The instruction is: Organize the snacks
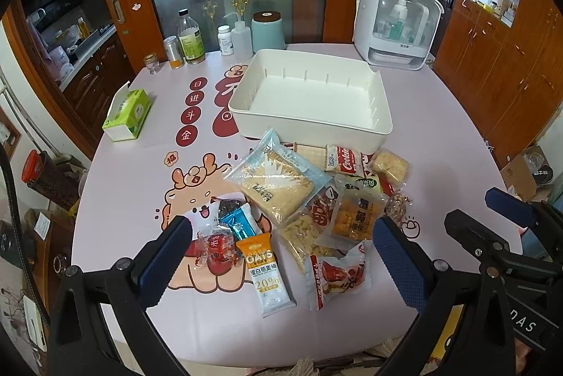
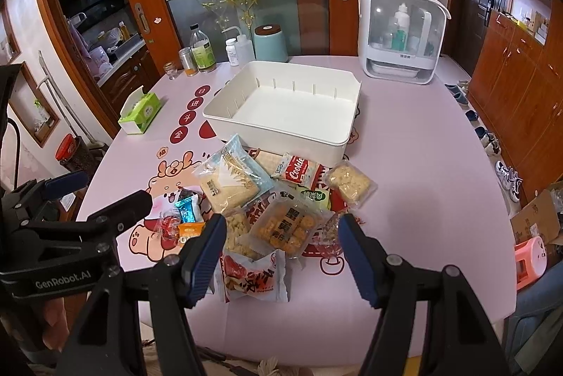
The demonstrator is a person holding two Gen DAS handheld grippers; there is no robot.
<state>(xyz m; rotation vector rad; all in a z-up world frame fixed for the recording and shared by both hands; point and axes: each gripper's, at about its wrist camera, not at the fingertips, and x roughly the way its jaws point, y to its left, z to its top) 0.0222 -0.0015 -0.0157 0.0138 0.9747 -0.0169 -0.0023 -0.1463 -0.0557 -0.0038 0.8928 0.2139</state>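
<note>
Left gripper (image 1: 281, 245), jaws spread wide and empty, poised above the near edge of a pink table (image 1: 440, 143). Right gripper (image 2: 281, 252), likewise spread wide, nothing held, over the same snack pile. Each gripper visible in the other's view, side by side and apart.

Snack pile at the centre of the table, toward 6 o'clock from one white tray (image 1: 352, 126). Tray bare inside, lying toward 12 o'clock, its near wall just beside the farthest packets.

Oats bar (image 1: 269, 274): one, orange and white, long axis running from 11 to 5 o'clock in the left view, orange end farther away. Rice cracker pack (image 1: 278, 186): one, the largest, clear with blue edges, tilted, long axis 11 to 5 o'clock. Cookie pack (image 1: 346, 159): one, red label, just in front of the tray, long axis near 9 to 3. Yellow biscuit pack (image 2: 286, 224): one, between the right gripper's fingers in its view. Red-printed pack (image 2: 253, 277): one, nearest the table edge at 6 o'clock. Blue foil sweet (image 1: 239, 221): one. Red wrapped sweet (image 1: 218, 247): one, beside the left finger.

Tissue box (image 1: 128, 113): one, green, at 10 o'clock. White appliance (image 1: 397, 24): one, at 1 o'clock behind the tray.
</note>
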